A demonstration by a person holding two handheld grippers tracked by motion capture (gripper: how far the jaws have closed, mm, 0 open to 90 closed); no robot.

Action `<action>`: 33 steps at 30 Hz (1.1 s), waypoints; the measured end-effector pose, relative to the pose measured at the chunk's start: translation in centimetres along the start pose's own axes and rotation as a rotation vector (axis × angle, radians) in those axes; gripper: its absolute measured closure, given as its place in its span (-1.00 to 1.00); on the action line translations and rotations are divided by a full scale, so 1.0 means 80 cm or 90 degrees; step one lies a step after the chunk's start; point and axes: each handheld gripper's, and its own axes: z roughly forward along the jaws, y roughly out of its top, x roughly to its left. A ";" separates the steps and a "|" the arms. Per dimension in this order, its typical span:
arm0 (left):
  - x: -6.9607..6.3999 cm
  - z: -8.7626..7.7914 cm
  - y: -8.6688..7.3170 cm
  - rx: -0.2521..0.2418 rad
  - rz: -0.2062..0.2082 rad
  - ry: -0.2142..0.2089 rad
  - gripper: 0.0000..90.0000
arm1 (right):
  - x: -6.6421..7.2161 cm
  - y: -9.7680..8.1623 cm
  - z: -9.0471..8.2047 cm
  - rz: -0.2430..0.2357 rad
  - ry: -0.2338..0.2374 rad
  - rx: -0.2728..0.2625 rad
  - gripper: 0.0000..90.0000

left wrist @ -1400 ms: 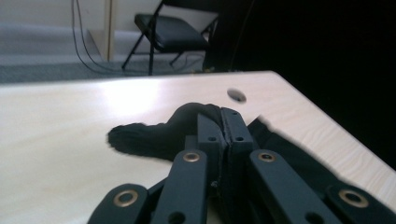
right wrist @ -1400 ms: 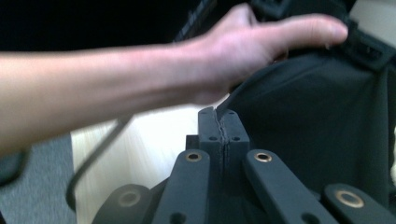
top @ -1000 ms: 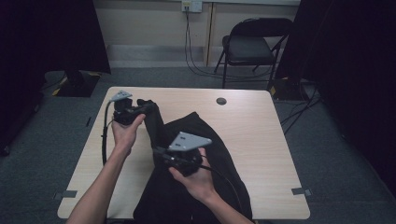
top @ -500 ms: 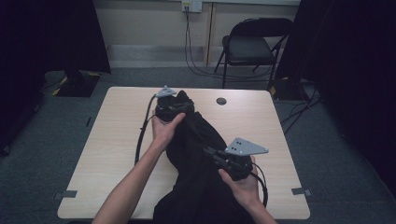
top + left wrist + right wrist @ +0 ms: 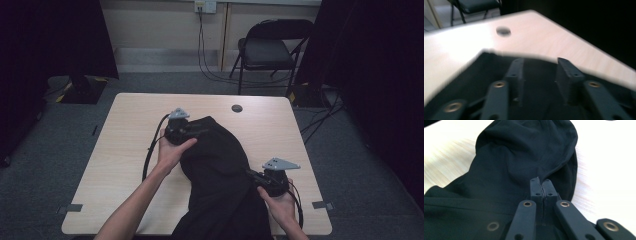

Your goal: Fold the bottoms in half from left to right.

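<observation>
Black garment (image 5: 220, 170) crumpled, draped over table (image 5: 125, 150) near edge.

The left gripper (image 5: 196, 131) is held forward by an outstretched arm, its jaws just parted, while the right gripper (image 5: 250, 175) is kept low, jaws pressed together.

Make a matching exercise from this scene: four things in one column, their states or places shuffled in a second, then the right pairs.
1. left tongs
2. right tongs
3. black garment
4. folding chair

A. on the floor beyond the table
B. pinched shut on cloth
C. open above the cloth
D. spread over the tabletop

Pairs: 1-C, 2-B, 3-D, 4-A
</observation>
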 end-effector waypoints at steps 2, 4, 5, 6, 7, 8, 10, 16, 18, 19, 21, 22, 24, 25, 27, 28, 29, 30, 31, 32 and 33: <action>0.002 -0.003 -0.016 0.022 -0.004 -0.002 0.52 | -0.003 0.000 -0.001 -0.008 -0.006 0.006 0.98; 0.003 -0.008 -0.046 0.049 0.005 0.005 0.58 | -0.006 -0.001 -0.001 -0.012 -0.010 0.015 0.98; 0.002 -0.009 -0.069 0.072 0.012 0.003 0.60 | -0.014 -0.007 0.000 -0.020 -0.026 0.032 0.96; 0.002 -0.009 -0.069 0.072 0.012 0.003 0.60 | -0.014 -0.007 0.000 -0.020 -0.026 0.032 0.96; 0.002 -0.007 -0.081 0.081 0.005 -0.003 0.60 | -0.018 -0.010 -0.001 -0.018 -0.032 0.043 0.95; 0.002 -0.004 -0.088 0.090 0.004 -0.009 0.60 | -0.021 -0.014 -0.002 -0.022 -0.043 0.051 0.90; 0.000 0.007 -0.100 0.107 0.002 0.005 0.51 | -0.024 -0.021 -0.009 -0.022 -0.100 0.063 0.59; 0.005 0.023 -0.107 0.101 0.007 0.035 0.49 | -0.005 -0.008 -0.018 -0.030 -0.047 0.003 0.35; 0.008 0.026 -0.105 0.102 0.017 0.042 0.52 | 0.017 -0.002 -0.005 -0.063 -0.008 0.006 0.42; 0.009 0.029 -0.102 0.106 0.021 0.056 0.58 | 0.029 0.001 0.004 -0.076 0.018 0.010 0.42; 0.013 0.035 -0.096 0.107 0.030 0.078 0.60 | 0.053 0.004 0.025 -0.091 0.085 0.021 0.36; 0.013 0.035 -0.096 0.107 0.030 0.078 0.60 | 0.053 0.004 0.025 -0.091 0.085 0.021 0.36; 0.019 0.045 -0.088 0.115 0.067 0.110 0.64 | 0.088 0.007 0.052 -0.131 0.151 0.044 0.27; 0.021 0.048 -0.084 0.121 0.066 0.116 0.64 | 0.098 0.008 0.059 -0.142 0.171 0.053 0.23; 0.024 0.051 -0.079 0.133 0.065 0.118 0.64 | 0.106 0.008 0.066 -0.152 0.182 0.061 0.19; 0.027 0.054 -0.075 0.142 0.069 0.125 0.64 | 0.112 0.007 0.073 -0.157 0.191 0.066 0.16; 0.038 0.060 -0.069 0.138 0.062 0.133 0.64 | 0.121 0.005 0.082 -0.165 0.217 0.079 0.11; 0.038 0.060 -0.069 0.138 0.062 0.133 0.64 | 0.121 0.005 0.082 -0.165 0.217 0.079 0.11; 0.044 0.063 -0.067 0.130 0.062 0.142 0.64 | 0.122 0.004 0.082 -0.168 0.225 0.081 0.11; 0.052 0.067 -0.064 0.123 0.054 0.148 0.64 | 0.123 0.002 0.082 -0.171 0.233 0.084 0.11; 0.059 0.070 -0.062 0.116 0.039 0.156 0.64 | 0.123 -0.001 0.081 -0.179 0.236 0.090 0.10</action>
